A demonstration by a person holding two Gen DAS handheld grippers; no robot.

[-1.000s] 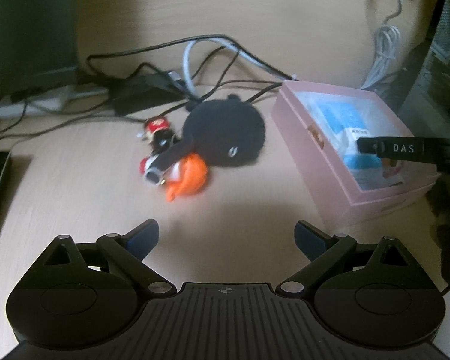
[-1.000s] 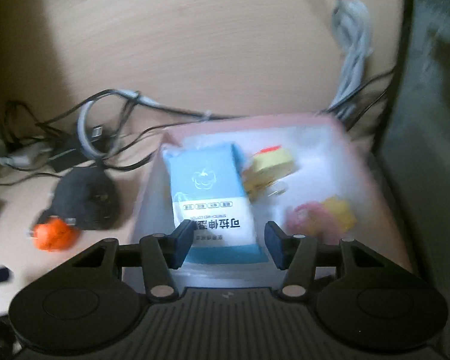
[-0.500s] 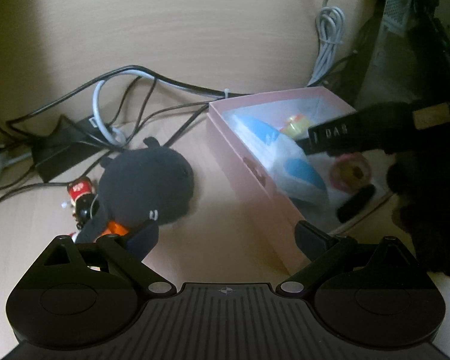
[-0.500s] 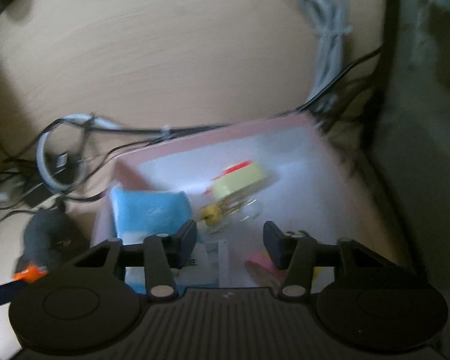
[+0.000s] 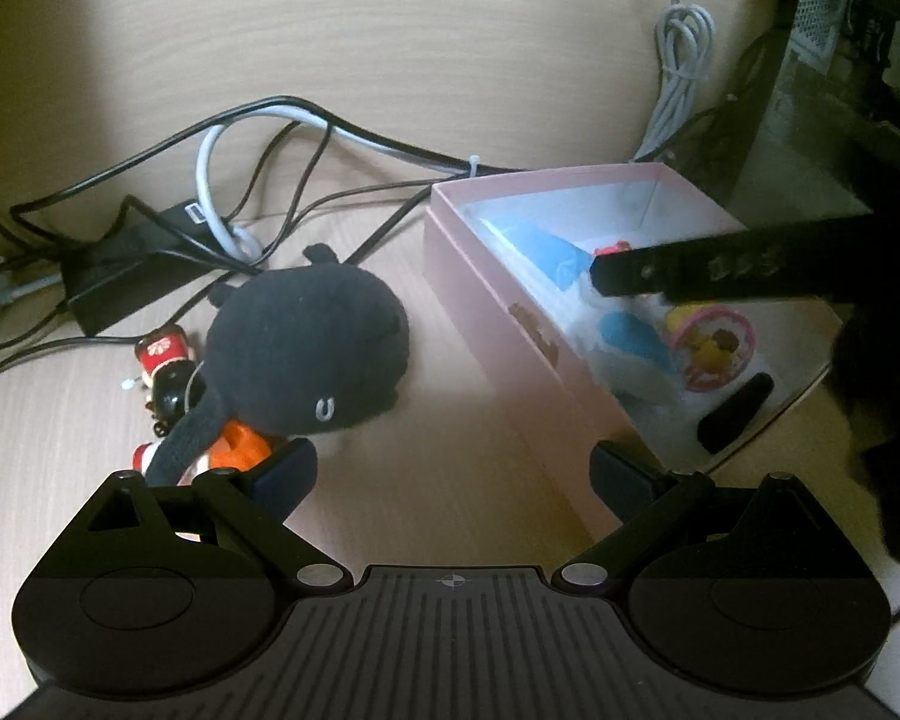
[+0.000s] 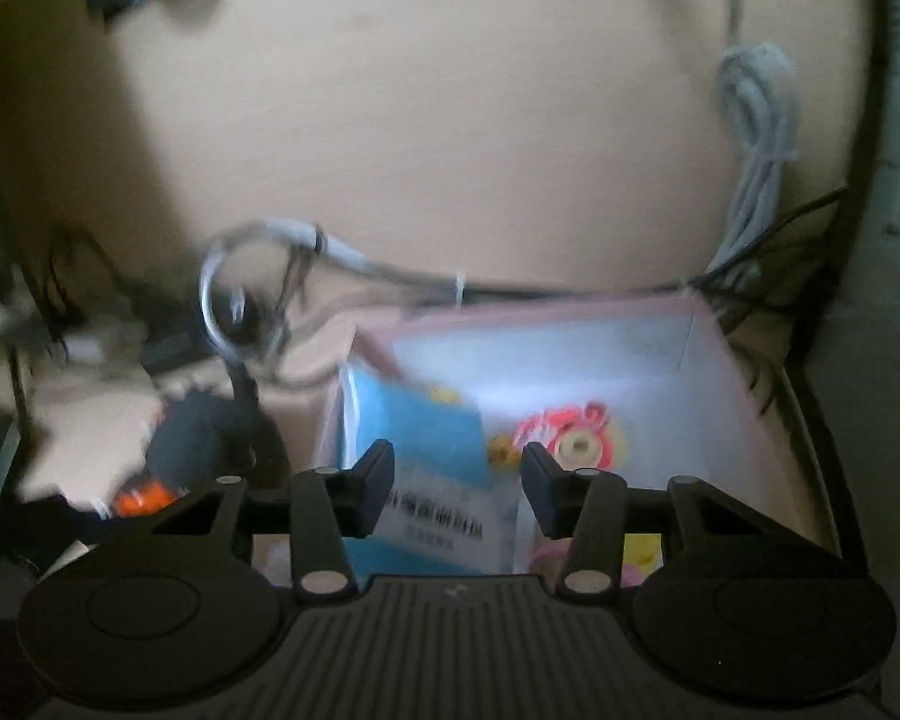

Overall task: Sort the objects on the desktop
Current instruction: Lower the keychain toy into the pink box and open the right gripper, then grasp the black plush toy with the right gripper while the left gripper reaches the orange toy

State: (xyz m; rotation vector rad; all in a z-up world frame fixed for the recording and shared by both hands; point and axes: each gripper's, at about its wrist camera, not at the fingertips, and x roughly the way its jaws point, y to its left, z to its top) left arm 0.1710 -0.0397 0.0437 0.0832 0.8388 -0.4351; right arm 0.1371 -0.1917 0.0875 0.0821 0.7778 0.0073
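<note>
A pink box (image 5: 510,330) stands on the desk and holds a blue packet (image 6: 426,450), a pink round toy (image 5: 714,342) and a black stick (image 5: 735,414). A black plush whale (image 5: 306,354) lies left of the box, over an orange toy (image 5: 240,444) and a small red-and-black figure (image 5: 165,372). My left gripper (image 5: 453,474) is open and empty above the desk between the whale and the box. My right gripper (image 6: 456,489) is open and empty over the box, above the blue packet; one finger (image 5: 720,267) of it shows in the left wrist view.
Black and grey cables (image 5: 258,180) and a black power adapter (image 5: 126,264) lie behind the whale. A coiled grey cable (image 5: 681,60) hangs at the back right. A dark computer case (image 5: 840,60) stands right of the box.
The left gripper has edged forward and to the right; the whale and box look nearer. The right gripper has pulled back over the box, and the blue packet now sits between its fingers.
</note>
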